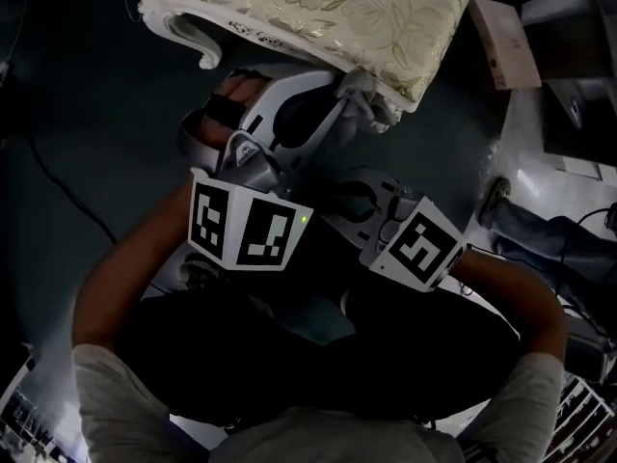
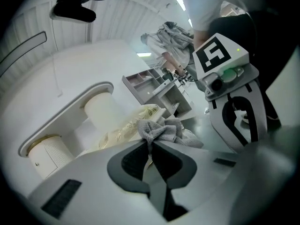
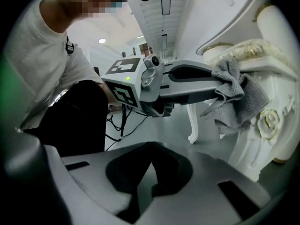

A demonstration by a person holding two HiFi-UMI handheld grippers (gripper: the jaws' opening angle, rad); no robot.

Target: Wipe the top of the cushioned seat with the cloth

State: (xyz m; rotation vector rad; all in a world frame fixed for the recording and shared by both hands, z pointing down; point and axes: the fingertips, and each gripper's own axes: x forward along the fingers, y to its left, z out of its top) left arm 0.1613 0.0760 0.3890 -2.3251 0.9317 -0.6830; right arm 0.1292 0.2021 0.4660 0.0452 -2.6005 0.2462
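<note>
The cushioned seat (image 1: 318, 13) has cream floral fabric and a carved white frame, and lies at the top of the head view. My left gripper (image 1: 345, 95) reaches to its near corner, shut on a bunched grey cloth (image 1: 371, 104). In the left gripper view the cloth (image 2: 164, 129) is pinched between the jaws (image 2: 151, 146), just before the cushion edge (image 2: 124, 128). My right gripper (image 1: 337, 199) hangs lower and nearer to me, away from the seat. In its own view its jaws (image 3: 151, 165) are shut on nothing, and the cloth (image 3: 236, 95) drapes over the seat corner (image 3: 255, 55).
A curled white seat leg (image 1: 198, 41) stands on the dark grey floor. A pinkish box (image 1: 501, 41) lies to the right of the seat. A person's leg and shoe (image 1: 530, 225) are at the right edge. A grey compartment tray (image 2: 157, 86) is beyond the seat, and cables (image 3: 117, 121) lie on the floor.
</note>
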